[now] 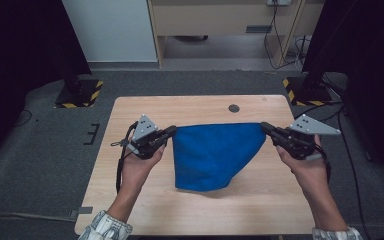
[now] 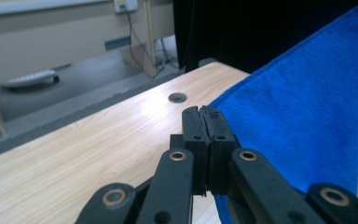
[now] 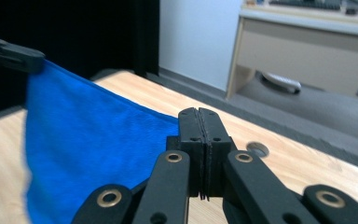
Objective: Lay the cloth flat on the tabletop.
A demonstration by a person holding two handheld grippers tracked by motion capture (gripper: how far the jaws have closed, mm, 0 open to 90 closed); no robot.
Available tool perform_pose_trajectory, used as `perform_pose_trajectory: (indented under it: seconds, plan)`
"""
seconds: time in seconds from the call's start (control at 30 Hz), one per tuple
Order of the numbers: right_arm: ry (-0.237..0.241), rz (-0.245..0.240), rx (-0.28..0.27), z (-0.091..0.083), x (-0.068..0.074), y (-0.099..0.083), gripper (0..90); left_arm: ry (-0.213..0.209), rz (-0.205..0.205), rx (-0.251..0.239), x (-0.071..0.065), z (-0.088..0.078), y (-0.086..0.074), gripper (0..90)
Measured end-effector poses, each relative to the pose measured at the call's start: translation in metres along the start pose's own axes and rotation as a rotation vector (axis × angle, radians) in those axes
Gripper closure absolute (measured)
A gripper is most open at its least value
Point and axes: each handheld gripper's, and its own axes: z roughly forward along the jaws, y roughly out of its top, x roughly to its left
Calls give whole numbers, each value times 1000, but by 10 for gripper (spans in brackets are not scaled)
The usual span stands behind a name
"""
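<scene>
A blue cloth (image 1: 214,155) hangs stretched between my two grippers above the wooden table (image 1: 130,200), its top edge taut and its lower part sagging to the tabletop. My left gripper (image 1: 172,130) is shut on the cloth's left top corner, and my right gripper (image 1: 264,126) is shut on the right top corner. In the left gripper view the jaws meet at the left gripper (image 2: 203,110) with the blue cloth (image 2: 307,116) running off to the right. In the right gripper view the right gripper (image 3: 199,112) pinches the cloth (image 3: 88,144), whose far corner sits in the other gripper's jaws at upper left.
A round cable hole (image 1: 234,108) lies in the table's far edge. Two stand bases with yellow-black tape (image 1: 77,95) (image 1: 305,92) sit on the grey floor beyond the table. A wooden desk (image 1: 220,20) stands farther back.
</scene>
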Motion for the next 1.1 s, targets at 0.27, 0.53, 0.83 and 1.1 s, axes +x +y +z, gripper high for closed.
perform_pose_trajectory:
  seconds: [0.27, 0.53, 0.83, 1.1]
  plan:
    - [-10, 29, 90, 54, -21, -22, 893, 31, -26, 64, 17, 35, -11, 888]
    - [-19, 47, 147, 91, -32, -35, 893, 67, -55, 95, 30, 61, -17, 888]
    - [-49, 61, 226, 126, -43, -53, 892, 103, -71, 159, 47, 88, -29, 888]
    - [-66, 99, 275, 150, -50, -69, 891, 133, -95, 198, 60, 104, -42, 888]
